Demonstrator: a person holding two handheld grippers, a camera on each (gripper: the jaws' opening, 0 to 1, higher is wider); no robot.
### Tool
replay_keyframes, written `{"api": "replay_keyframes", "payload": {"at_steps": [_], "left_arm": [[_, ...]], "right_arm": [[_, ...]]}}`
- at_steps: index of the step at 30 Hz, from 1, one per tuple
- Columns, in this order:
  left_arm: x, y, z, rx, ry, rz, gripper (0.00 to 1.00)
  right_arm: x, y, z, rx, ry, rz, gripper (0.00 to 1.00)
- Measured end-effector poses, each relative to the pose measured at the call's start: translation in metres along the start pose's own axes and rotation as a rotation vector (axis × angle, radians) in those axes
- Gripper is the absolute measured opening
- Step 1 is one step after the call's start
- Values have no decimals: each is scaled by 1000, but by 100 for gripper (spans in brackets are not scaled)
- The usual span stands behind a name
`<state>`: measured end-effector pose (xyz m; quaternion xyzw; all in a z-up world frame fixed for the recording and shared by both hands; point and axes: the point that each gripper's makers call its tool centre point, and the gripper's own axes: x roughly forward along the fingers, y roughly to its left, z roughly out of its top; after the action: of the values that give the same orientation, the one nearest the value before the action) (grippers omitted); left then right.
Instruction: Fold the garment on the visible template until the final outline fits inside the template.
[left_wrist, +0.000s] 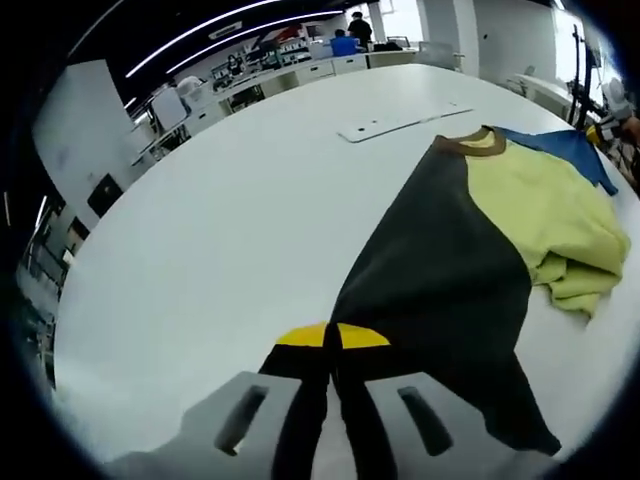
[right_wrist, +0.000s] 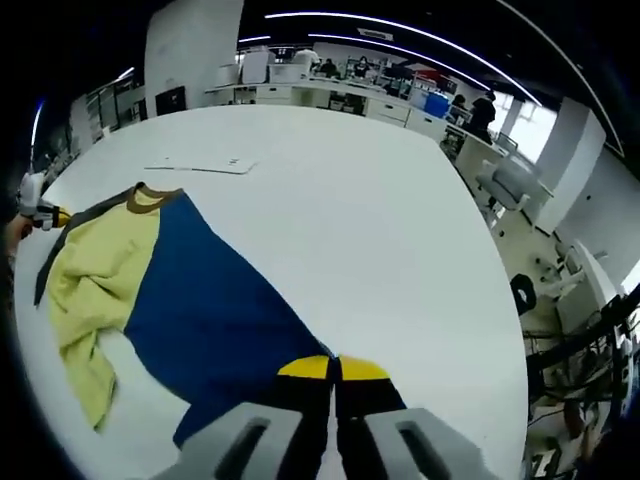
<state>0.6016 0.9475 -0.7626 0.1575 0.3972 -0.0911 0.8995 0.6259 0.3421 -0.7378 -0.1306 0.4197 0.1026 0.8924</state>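
Fabric at the jaw tips is partly hidden: the left hand-held gripper (left_wrist: 331, 385) is seen pinched shut on a dark edge of the garment (left_wrist: 450, 260), and the right hand-held gripper (right_wrist: 333, 405) is clamped on its blue edge. One garment is counted, spread and bunched on the white table (left_wrist: 230, 230). One flat white sheet (left_wrist: 400, 122) lies beyond the collar; whether it is the template cannot be told.

My left claw (left_wrist: 331, 400) has its two pale grey jaws pressed together, yellow tips meeting, dark cloth pinched between them. My right claw (right_wrist: 332, 405) is posed the same way, jaws closed with dark fabric caught between them.
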Motion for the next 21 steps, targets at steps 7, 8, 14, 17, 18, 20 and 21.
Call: {"api": "replay_keyframes", "payload": {"at_steps": [7,8,14,17,18,20,21], "left_arm": [[0,5,2,-43,-5,7,0],[-1,4,2,-44,-9,7,0],[-10,-1,-1,-47,-22,-8,6],[-20,-8,2,-67,-58,-25,20],[-23,-10,5,-78,-74,-33,25],[-30,-15,9,-86,-104,-48,33],[-32,-18,10,-81,-117,-58,39]], "right_arm": [[6,-4,2,2,-1,-20,0],[6,-4,2,5,0,-18,0],[2,0,4,102,-37,-6,22],[-6,5,7,120,-55,17,32],[-8,6,7,121,-59,19,38],[-12,12,10,140,-90,30,45],[-14,16,10,144,-92,38,49]]}}
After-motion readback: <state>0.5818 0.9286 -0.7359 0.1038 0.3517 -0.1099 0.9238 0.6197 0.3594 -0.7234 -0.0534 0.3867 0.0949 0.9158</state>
